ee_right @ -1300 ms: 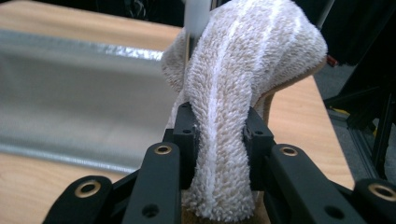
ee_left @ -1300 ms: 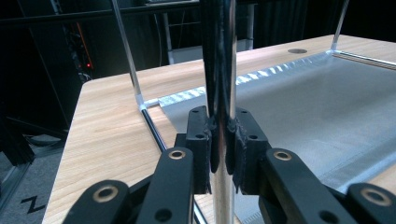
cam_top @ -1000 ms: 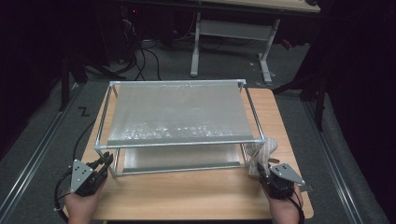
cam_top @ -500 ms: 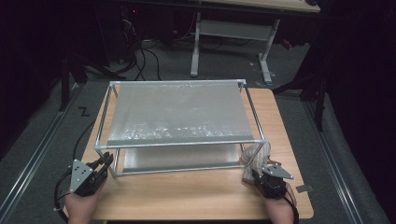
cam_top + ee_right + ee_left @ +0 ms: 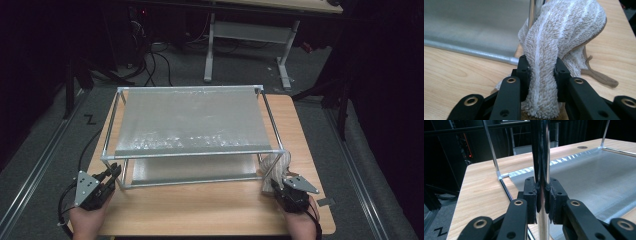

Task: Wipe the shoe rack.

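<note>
My right gripper [image 5: 541, 75] is clenching a bunched towel [image 5: 559, 47], its black jaws pressing into the pile from both sides. The towel is looking thick and looped, beige with pale stripes running along its folds, a darker hem and a thin loop trailing onto the tabletop [image 5: 461, 72]. It is sitting at the near right corner of the metal rack [image 5: 192, 150], bulging against the shiny upright post there. My left gripper [image 5: 542, 200] is clamping the rack's near left post [image 5: 543, 220], a polished tube standing upright between the pads. The rack's two grey mesh shelves are lying level above the wooden tabletop.
</note>
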The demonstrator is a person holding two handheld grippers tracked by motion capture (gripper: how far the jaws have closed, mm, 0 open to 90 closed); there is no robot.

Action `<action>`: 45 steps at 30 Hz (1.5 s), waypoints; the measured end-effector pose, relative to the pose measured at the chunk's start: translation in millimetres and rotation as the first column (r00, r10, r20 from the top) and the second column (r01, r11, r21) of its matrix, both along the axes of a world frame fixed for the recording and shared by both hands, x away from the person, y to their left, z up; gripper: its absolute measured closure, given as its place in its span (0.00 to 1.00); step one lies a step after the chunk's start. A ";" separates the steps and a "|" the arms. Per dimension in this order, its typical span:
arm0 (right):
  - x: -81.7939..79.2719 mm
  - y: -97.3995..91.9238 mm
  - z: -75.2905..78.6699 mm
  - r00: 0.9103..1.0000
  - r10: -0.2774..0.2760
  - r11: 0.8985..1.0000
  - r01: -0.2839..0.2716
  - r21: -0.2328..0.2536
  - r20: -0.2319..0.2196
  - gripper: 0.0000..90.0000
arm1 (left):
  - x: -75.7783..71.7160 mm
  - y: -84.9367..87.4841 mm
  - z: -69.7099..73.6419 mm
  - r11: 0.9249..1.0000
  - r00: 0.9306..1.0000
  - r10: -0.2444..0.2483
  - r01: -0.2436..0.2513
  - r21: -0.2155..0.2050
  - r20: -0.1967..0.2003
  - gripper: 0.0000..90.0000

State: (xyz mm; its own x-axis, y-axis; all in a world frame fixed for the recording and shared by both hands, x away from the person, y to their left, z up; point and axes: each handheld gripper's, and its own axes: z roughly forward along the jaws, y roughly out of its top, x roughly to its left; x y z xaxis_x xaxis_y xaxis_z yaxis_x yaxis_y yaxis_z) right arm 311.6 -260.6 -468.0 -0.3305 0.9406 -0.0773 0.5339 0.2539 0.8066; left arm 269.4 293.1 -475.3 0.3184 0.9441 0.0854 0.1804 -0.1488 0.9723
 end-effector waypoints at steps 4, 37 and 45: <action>-1.6 -0.1 4.3 1.000 0.000 1.000 -0.001 0.007 0.017 0.81 | 0.0 0.3 0.3 1.000 1.000 -0.002 0.002 -0.007 -0.004 0.87; -17.4 -3.6 48.6 0.987 0.010 0.997 -0.022 0.068 0.160 0.81 | 0.2 0.5 0.1 1.000 1.000 -0.005 0.005 -0.001 -0.004 0.87; -7.4 -0.4 13.2 0.999 0.028 0.999 -0.029 0.020 0.037 0.81 | 0.3 0.6 0.3 1.000 1.000 -0.005 0.005 -0.002 -0.006 0.87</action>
